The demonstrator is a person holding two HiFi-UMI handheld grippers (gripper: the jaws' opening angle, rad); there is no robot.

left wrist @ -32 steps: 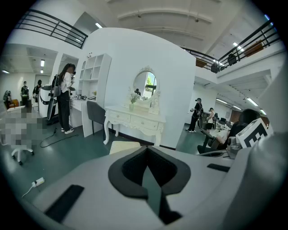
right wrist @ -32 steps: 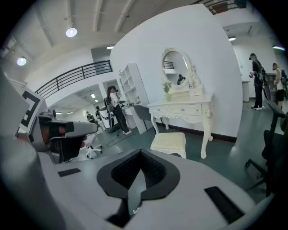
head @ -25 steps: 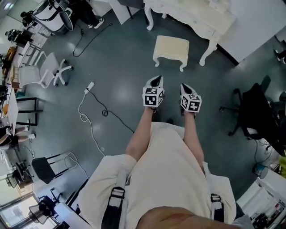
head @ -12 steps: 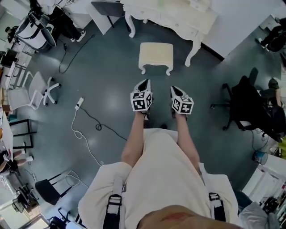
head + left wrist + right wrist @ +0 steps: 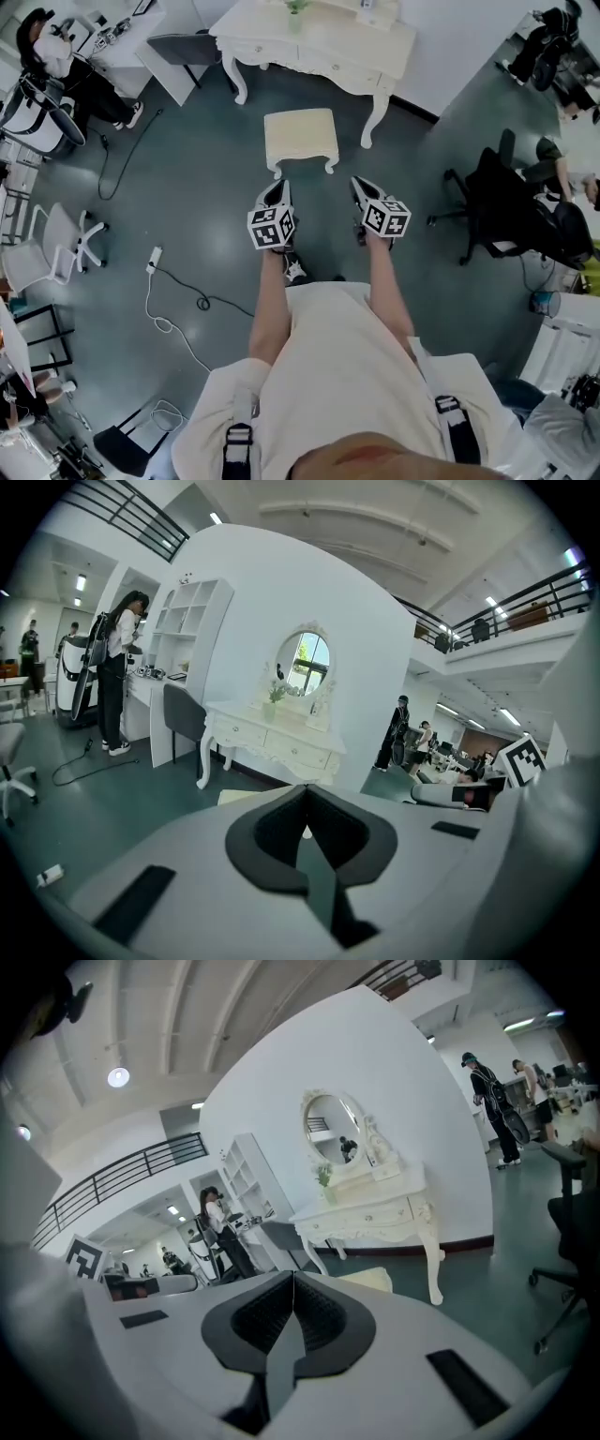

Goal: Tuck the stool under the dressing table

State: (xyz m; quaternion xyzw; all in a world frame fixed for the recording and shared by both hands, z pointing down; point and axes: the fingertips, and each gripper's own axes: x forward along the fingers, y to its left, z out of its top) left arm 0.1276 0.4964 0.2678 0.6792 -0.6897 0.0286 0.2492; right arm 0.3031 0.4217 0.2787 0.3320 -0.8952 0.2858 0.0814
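Looking down from my head, I had my left gripper (image 5: 277,190) and right gripper (image 5: 360,187) side by side, the cream stool (image 5: 300,138) just ahead of their tips and the white dressing table (image 5: 314,42) beyond it. In the left gripper view my jaws were pressed together on nothing, the table straight ahead past them. In the right gripper view the jaws were likewise closed and empty, the stool's edge just beyond them, rightward.

Cream short-sleeved top (image 5: 347,366), black harness straps (image 5: 461,450), grey buckles (image 5: 237,436) at five and seven o'clock. Left gripper (image 5: 277,190), right gripper (image 5: 358,187): pale grey shells, dark ribbed pads (image 5: 323,1316), white cubes (image 5: 272,228) with black square markers.
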